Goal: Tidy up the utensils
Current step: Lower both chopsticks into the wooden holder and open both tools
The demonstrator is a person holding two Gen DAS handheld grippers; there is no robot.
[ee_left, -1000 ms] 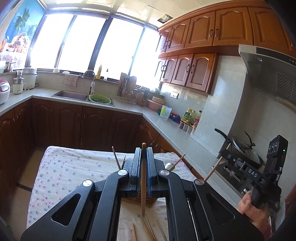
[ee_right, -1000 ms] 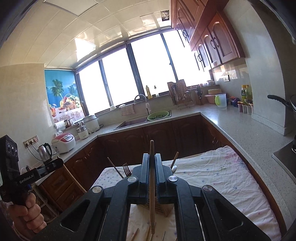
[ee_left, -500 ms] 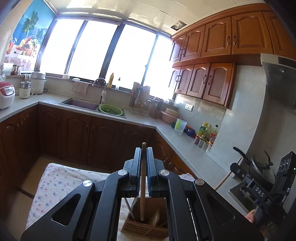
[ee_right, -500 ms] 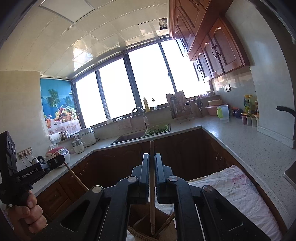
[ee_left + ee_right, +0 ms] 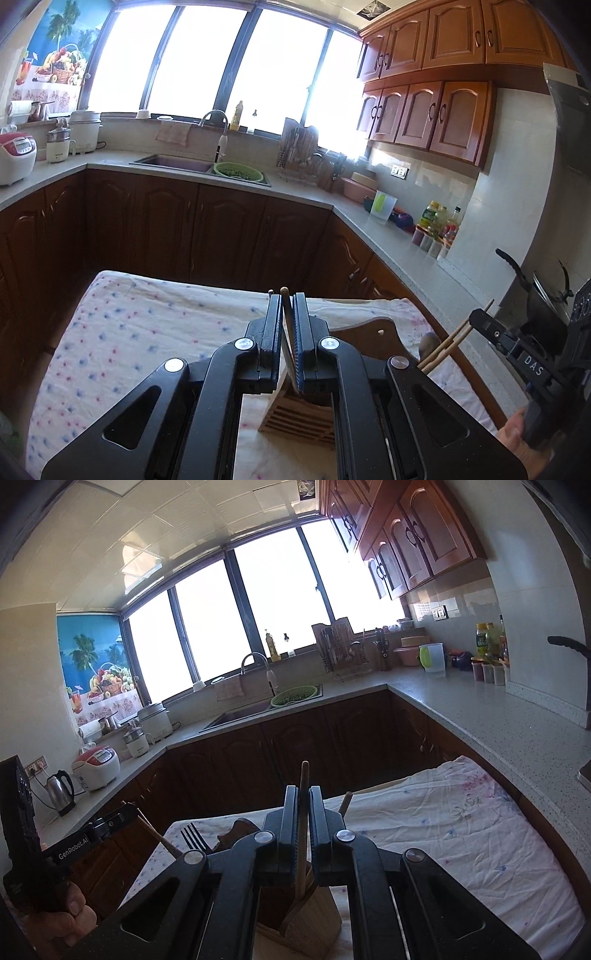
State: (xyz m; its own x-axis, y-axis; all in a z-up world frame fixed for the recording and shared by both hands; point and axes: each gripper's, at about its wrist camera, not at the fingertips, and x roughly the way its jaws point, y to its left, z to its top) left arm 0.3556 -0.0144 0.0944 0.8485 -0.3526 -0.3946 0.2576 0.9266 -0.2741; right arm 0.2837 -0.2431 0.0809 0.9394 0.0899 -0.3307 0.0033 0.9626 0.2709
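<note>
In the left wrist view, my left gripper (image 5: 286, 301) is shut on a wooden chopstick (image 5: 283, 292) held nearly upright. A slatted wooden utensil holder (image 5: 291, 421) stands just under it; the stick's lower end is hidden by the jaws. My right gripper (image 5: 477, 318) shows at the right, with chopsticks (image 5: 448, 345) beside the holder. In the right wrist view, my right gripper (image 5: 303, 792) is shut on another chopstick (image 5: 304, 775), whose lower end reaches into the holder (image 5: 314, 919). A fork (image 5: 194, 838) stands in the holder. At the left my left gripper (image 5: 127, 810) grips its stick (image 5: 159, 836).
The holder stands on a table under a floral cloth (image 5: 147, 332). Dark cabinets and an L-shaped counter (image 5: 498, 731) surround it, with a sink (image 5: 173, 162), a green colander (image 5: 238, 171) and a rice cooker (image 5: 16, 157). A pan (image 5: 543, 295) sits on the stove at right.
Both grippers have moved forward and down with their chopsticks. The holder now sits close beneath them, and the loose chopsticks on the cloth are out of view.
</note>
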